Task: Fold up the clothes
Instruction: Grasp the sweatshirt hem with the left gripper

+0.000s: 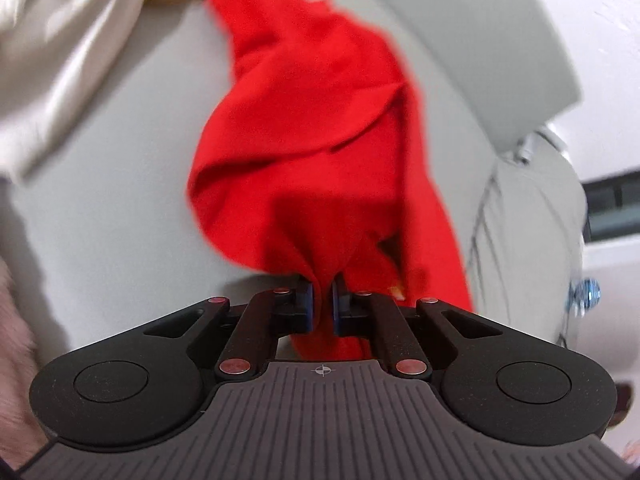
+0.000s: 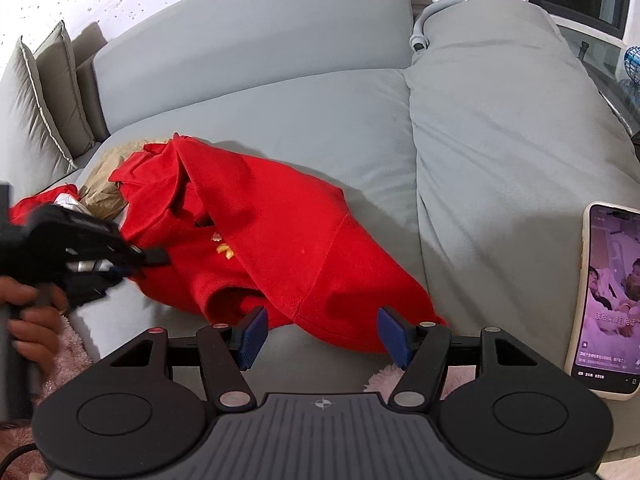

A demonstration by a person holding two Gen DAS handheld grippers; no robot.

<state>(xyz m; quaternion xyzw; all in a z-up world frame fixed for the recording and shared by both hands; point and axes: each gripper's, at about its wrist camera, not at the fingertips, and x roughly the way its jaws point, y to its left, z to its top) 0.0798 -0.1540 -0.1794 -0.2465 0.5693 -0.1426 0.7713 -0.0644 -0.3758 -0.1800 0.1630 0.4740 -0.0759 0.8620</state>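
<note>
Red garment [image 1: 312,128] pinched in left tool [image 1: 322,306]; right tool [image 2: 322,334] released over its hem.

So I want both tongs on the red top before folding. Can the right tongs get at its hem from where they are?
Probably yes. The right tongs stand open with the red top's near edge between their fingers, and nothing lies in the way.
</note>
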